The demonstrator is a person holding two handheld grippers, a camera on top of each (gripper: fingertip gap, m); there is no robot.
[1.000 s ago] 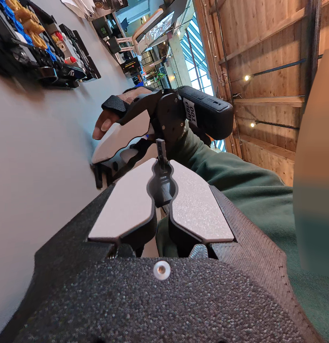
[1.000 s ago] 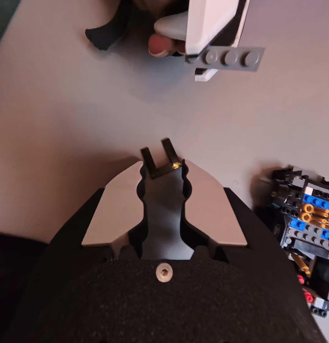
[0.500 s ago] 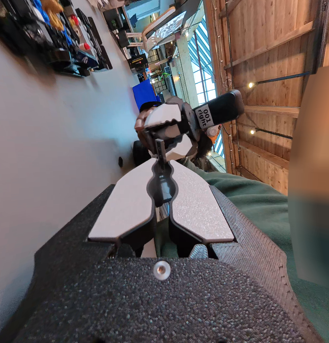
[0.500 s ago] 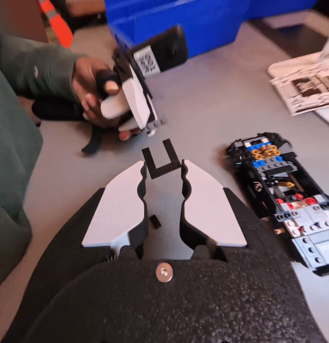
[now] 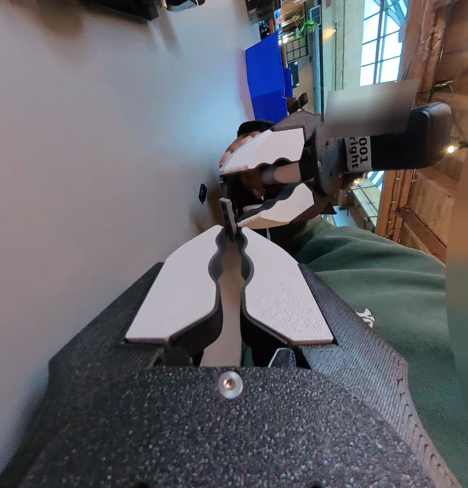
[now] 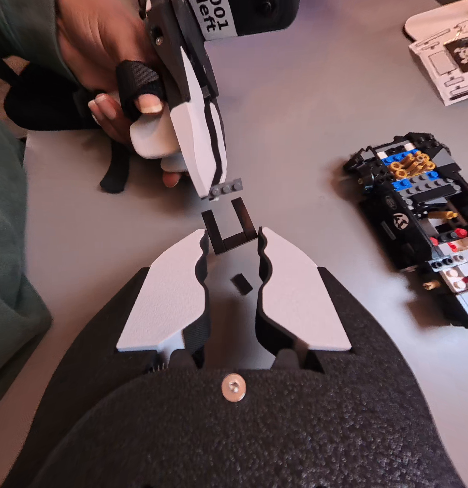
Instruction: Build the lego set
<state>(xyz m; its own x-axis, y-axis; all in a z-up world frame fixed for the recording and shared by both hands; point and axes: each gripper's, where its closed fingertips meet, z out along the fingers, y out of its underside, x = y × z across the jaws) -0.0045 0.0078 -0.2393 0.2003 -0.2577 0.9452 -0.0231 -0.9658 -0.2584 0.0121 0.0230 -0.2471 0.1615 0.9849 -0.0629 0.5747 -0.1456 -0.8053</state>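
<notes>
My left gripper (image 5: 230, 232) is shut on a thin grey studded plate (image 5: 227, 214), seen edge-on here. In the right wrist view the left gripper (image 6: 214, 190) holds that grey plate (image 6: 226, 188) by one end, above the table. My right gripper (image 6: 233, 235) is shut on a black U-shaped piece (image 6: 229, 239), prongs pointing away. The plate sits just beyond the prong tips; I cannot tell whether they touch. The right gripper also shows in the left wrist view (image 5: 231, 198), facing mine. A partly built black lego car (image 6: 418, 206) lies to the right.
A small loose black piece (image 6: 241, 283) lies on the grey table (image 6: 293, 118) under my right gripper's fingers; it also shows in the left wrist view (image 5: 202, 190). An instruction booklet (image 6: 449, 60) lies at the far right. A blue bin (image 5: 264, 79) stands beyond the table.
The two grippers have moved towards each other. The grey plate now sits right at the prongs of the black U-shaped piece. Both grips are unchanged.
</notes>
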